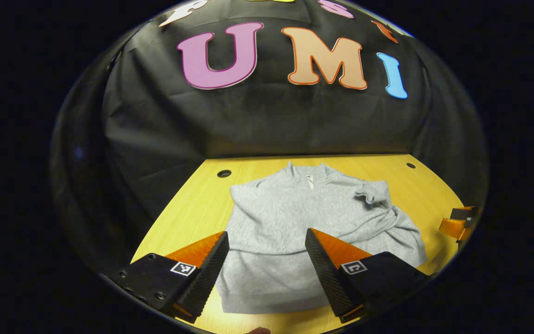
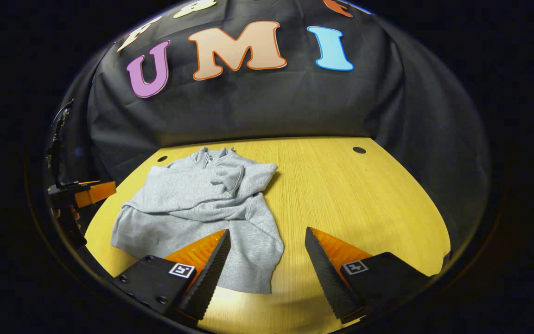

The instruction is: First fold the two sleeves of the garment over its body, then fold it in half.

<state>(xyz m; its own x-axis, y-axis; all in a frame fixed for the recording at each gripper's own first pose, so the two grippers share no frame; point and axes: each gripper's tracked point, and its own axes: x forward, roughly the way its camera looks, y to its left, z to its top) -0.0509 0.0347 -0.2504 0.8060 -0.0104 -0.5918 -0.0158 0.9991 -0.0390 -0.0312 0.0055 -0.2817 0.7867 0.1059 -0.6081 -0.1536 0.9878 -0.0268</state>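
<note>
1. Left gripper (image 1: 267, 257), left gripper view: the two fingers stand spread wide apart above the near edge of the bench (image 1: 188, 208), gripping nothing. Between and beyond them lies the near hem of the garment.
2. Right gripper (image 2: 267, 257), right gripper view: its fingers are likewise spread wide and empty. They hang over bare wood near the near edge of the bench, with the garment's near right corner showing just past the left finger.
3. Garment (image 1: 295, 218), a grey sweatshirt: it lies flat on the wooden bench, hem toward the near edge and collar toward the far edge. In the right gripper view the garment (image 2: 202, 204) occupies the left half of the bench, leaving the right half bare.
4. Sleeves: one sleeve (image 1: 383, 208) lies folded across the body, its cuff bunched near the right shoulder. A second band of cloth crosses the chest below it; whether it is the other sleeve cannot be told for certain.
5. Collar (image 1: 308, 174): it lies close to the far edge of the bench, short of the black cloth wall.
6. Bench holes: a round hole (image 1: 224, 173) sits near the far left corner, and another hole (image 1: 410, 165) near the far right corner.
7. The other gripper, farther off: the right gripper shows at the right edge of the left gripper view (image 1: 457, 222); the left gripper shows at the left edge of the right gripper view (image 2: 81, 192).
</note>
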